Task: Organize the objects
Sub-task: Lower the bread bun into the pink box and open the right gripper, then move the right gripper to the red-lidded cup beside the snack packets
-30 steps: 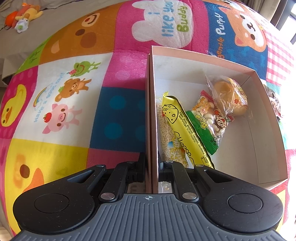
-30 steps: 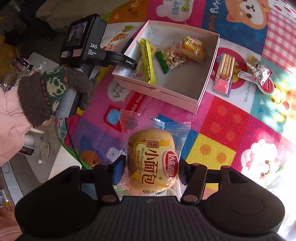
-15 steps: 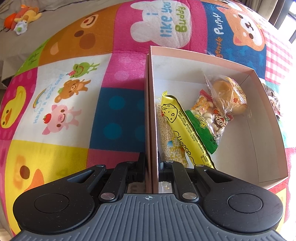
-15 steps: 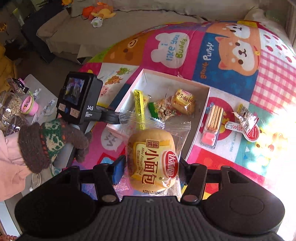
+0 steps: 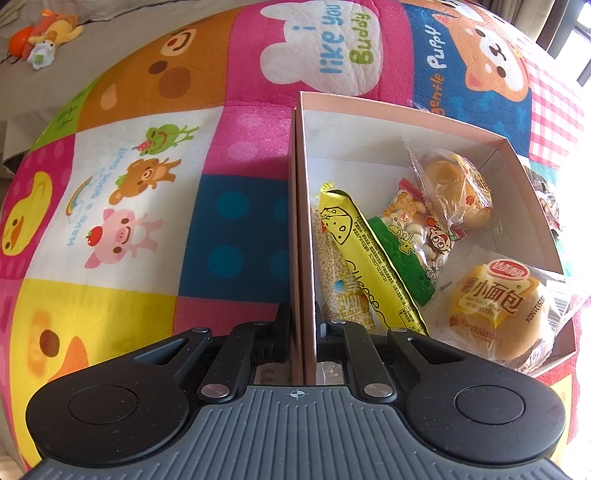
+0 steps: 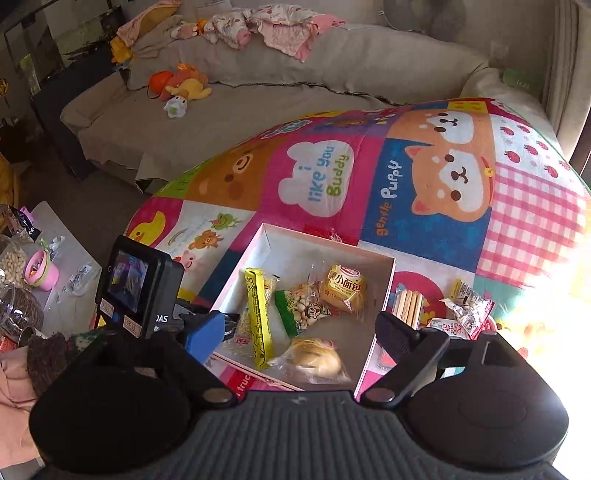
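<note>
On the quilt (image 6: 436, 155), inside the pink box (image 5: 369, 107), the bun (image 5: 495, 306) lay in its clear wrapper at the near corner, tilted against the box's near wall, part of the wrapper poking over the rim. Beside it lay the green peanut pack (image 5: 410, 243), then the yellow cheese stick (image 5: 365, 258) slanting over a rice bar (image 5: 332, 273) by the side wall. A second bun (image 5: 458, 188) sat farther back, touching the peanut pack.

And the right gripper (image 6: 299, 332) hung above the box, jaws opening, nothing between them, the bun (image 6: 314, 360) lying free below in the box (image 6: 321, 240). The left gripper (image 5: 303, 332) was pinched hard on the box's side wall, one finger outside, one inside. From the right view a gloved hand (image 6: 55, 354) gripped that tool's handle.

Outside the box, just right of it, lay a biscuit-stick pack (image 6: 408, 306) and some crumpled wrappers (image 6: 467, 306). Beyond the quilt, a grey sofa (image 6: 258, 110) carried plush toys (image 6: 181, 86) and heaped clothes (image 6: 273, 26).
</note>
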Available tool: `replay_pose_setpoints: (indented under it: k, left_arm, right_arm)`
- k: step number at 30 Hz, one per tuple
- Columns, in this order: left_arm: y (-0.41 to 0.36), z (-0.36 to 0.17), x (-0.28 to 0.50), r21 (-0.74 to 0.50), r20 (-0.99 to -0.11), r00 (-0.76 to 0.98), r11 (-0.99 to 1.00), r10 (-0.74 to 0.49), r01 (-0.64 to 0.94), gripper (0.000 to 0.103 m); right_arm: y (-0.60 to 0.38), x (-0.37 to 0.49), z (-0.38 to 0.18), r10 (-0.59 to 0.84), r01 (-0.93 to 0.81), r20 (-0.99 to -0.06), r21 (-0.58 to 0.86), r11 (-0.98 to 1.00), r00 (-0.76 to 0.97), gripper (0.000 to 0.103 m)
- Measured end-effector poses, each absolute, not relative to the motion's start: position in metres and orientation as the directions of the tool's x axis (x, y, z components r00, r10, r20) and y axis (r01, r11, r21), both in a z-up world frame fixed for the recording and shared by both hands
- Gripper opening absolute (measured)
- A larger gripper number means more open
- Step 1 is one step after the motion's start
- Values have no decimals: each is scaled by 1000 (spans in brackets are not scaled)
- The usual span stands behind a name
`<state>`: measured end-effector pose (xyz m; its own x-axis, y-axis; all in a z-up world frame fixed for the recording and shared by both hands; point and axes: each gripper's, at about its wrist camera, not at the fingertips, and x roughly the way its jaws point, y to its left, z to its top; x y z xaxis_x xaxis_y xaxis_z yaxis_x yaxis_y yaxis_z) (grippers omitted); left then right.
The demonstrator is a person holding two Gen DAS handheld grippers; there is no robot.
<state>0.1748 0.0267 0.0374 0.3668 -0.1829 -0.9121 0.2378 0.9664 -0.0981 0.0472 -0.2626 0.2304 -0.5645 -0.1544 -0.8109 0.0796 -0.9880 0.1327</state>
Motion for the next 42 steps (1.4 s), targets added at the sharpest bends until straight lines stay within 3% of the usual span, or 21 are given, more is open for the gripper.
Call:
replay_pose_setpoints:
  k: [12, 16, 26, 29, 31, 34, 36, 42]
  left_arm:
    - [29, 37, 174, -104, -909, 373, 969, -185, 226, 11]
    - [29, 37, 174, -107, -909, 374, 970, -186, 220, 11]
    - [28, 37, 176, -100, -916, 359, 968, -181, 232, 11]
    - [27, 37, 178, -98, -920, 349, 966, -179, 238, 11]
    - [27, 37, 178, -93, -921, 346, 964, -179, 251, 12]
    - [26, 38, 179, -91, -925, 338, 963, -177, 255, 12]
    - [25, 38, 180, -90, -927, 332, 964, -173, 252, 12]
    - [26, 38, 181, -98, -928, 330, 967, -174, 235, 12]
  right_arm:
    - [-240, 54, 197, -112, 17, -859, 120, -993, -500, 89]
    - [-217, 47, 180, -78, -40, -878, 110, -993, -472, 95]
    - [-139, -17, 89, -141, -253, -905, 258, -932, -402, 94]
    - [-131, -48, 73, -135, -265, -890, 270, -926, -435, 73]
    - [-128, -71, 65, -103, -265, -886, 243, -933, -451, 51]
    - [-118, -102, 49, -91, -288, -889, 240, -927, -448, 32]
    - [-117, -112, 42, -111, -278, -897, 247, -928, -429, 27]
    - [-130, -80, 34, -165, -231, -923, 255, -939, -348, 27]
